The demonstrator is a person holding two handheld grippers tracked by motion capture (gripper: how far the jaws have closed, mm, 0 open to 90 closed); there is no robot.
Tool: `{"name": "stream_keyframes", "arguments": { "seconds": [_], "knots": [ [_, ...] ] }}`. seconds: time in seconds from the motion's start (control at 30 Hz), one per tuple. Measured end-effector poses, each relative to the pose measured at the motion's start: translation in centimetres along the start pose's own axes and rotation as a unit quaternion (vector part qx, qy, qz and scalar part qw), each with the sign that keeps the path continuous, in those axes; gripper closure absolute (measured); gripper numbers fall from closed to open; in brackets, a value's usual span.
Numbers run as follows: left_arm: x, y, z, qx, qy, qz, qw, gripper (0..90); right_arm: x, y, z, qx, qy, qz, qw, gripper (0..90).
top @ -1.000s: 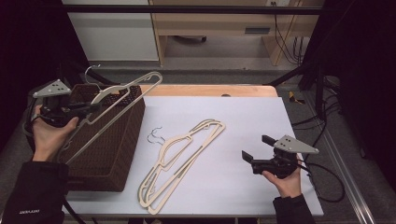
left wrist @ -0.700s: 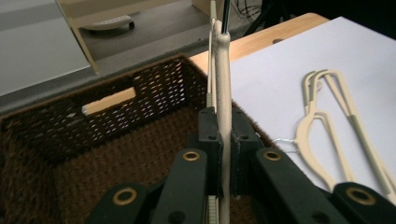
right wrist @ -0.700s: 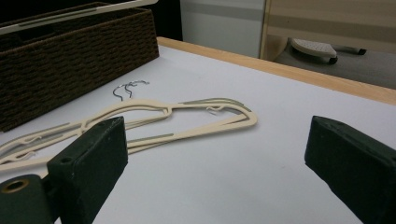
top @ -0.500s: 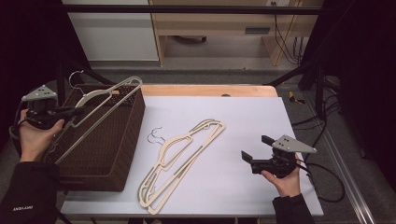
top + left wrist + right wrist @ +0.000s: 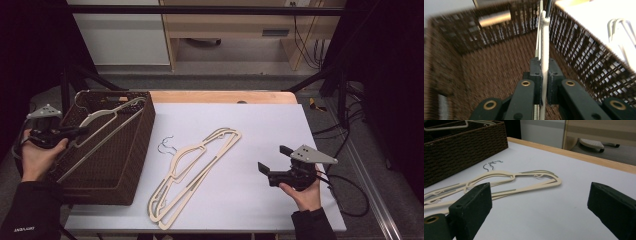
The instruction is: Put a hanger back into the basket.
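- Compared with a second ago, my left claw [image 5: 75,133] has dropped lower and slid out toward the left edge of the dark brown woven wicker basket [image 5: 131,165], taking the cream plastic hanger with the wire hook [image 5: 102,120] with it. The hanger used to stick up above the basket rim; now most of it is down inside, lying slanted across the opening.
- My right claw [image 5: 272,161] hasn't budged, same spot on the right side of the white-topped table [image 5: 260,120].
- Left claw: clamped tight on the thin cream bar of that hanger. In the left gripper view the bar [image 5: 544,50] runs straight up between the two pads, which press on it from both sides, with the basket's woven floor and walls all round.
- Right claw: jaws spread wide, nothing between them, touching nothing that I can see.
- The stacked pair of cream hangers [image 5: 195,170] lies flat mid-table, just right of the basket, wire hooks [image 5: 492,164] pointing toward it. Well clear of my right claw.
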State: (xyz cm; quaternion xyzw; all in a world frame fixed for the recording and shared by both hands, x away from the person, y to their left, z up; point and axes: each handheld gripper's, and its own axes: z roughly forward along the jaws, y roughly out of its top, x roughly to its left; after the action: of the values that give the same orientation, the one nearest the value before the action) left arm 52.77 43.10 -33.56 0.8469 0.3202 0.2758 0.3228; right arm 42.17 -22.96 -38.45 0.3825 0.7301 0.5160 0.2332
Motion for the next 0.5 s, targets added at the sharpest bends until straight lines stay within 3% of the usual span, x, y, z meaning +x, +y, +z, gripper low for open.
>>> {"name": "stream_keyframes", "arguments": {
  "seconds": [0.17, 0.27, 0.33, 0.37, 0.4, 0.43, 0.47, 0.5],
  "knots": [
    [-0.4, -0.5, 2.0, 0.04, -0.004, 0.02, 0.999, 84.2, 0.0, 0.0, 0.0, 0.0, 0.001, 0.0, 1.0, 5.7],
    [0.3, -1.0, 2.4, 0.071, -0.006, 0.076, 0.9946, 83.5, 0.0, 0.0, 0.0, -0.001, 0.001, 0.0, 1.0, 5.7],
    [0.9, -1.5, 2.3, 0.078, -0.006, 0.087, 0.9932, 81.7, 0.0, 0.0, 0.0, -0.002, 0.002, 0.001, 1.0, 5.7],
    [1.0, -1.8, 2.1, 0.081, -0.006, 0.072, 0.9941, 80.6, 0.0, 0.0, 0.0, -0.001, 0.003, 0.001, 1.0, 5.7],
    [0.8, -2.2, 2.0, 0.082, 0.0, 0.04, 0.9959, 79.8, 0.1, 0.0, 0.1, 0.0, 0.002, 0.002, 1.0, 5.7],
    [-2.6, -2.8, 1.9, 0.067, 0.035, -0.211, 0.9746, 77.6, 0.1, 0.0, 0.1, 0.0, 0.002, 0.003, 1.0, 5.7],
    [-2.4, -3.0, 1.6, 0.066, 0.051, -0.203, 0.9757, 75.3, 0.1, 0.0, 0.1, 0.0, 0.002, 0.002, 1.0, 5.7],
    [-2.4, -3.1, 1.4, 0.062, 0.051, -0.21, 0.9743, 73.7, 0.1, 0.0, 0.2, 0.001, 0.002, 0.002, 1.0, 5.7]
  ]
}}
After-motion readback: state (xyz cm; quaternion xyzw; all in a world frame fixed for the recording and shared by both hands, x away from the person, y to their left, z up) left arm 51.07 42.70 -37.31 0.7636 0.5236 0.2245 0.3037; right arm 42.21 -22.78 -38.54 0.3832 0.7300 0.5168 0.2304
